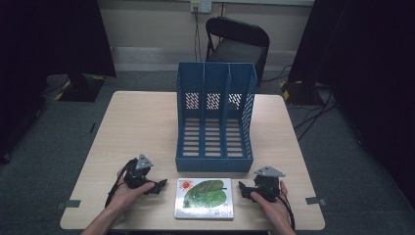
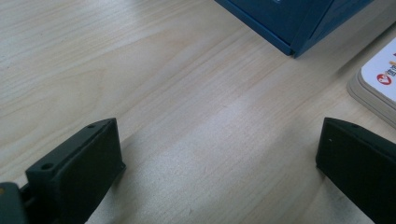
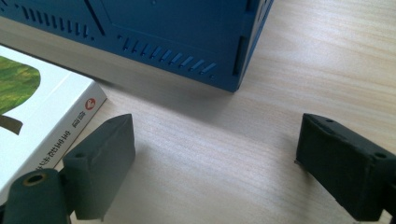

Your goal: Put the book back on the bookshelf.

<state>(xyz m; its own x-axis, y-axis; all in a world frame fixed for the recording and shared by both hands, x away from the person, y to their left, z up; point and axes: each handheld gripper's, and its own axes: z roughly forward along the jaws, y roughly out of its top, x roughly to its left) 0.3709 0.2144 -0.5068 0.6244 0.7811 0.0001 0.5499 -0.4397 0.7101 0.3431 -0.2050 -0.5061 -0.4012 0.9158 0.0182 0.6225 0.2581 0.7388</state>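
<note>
Pale wooden table (image 1: pixel 132 122), and the picture book (image 1: pixel 204 198) lies flat at the near edge, just in front of the blue file rack (image 1: pixel 215 117). Left gripper (image 1: pixel 159 186) and right gripper (image 1: pixel 243 190) flank it, jaws wide apart, holding nothing.

A pale wooden table with rounded corners (image 1: pixel 127 122) was seen carrying two things. A white hardcover book with a green leaf on its cover (image 1: pixel 204 198) was laid flat between the left gripper (image 1: pixel 160 186) and the right gripper (image 1: pixel 243 190). A blue plastic three-slot file rack (image 1: pixel 215 147) was stood just beyond both, near the book's far edge.
</note>
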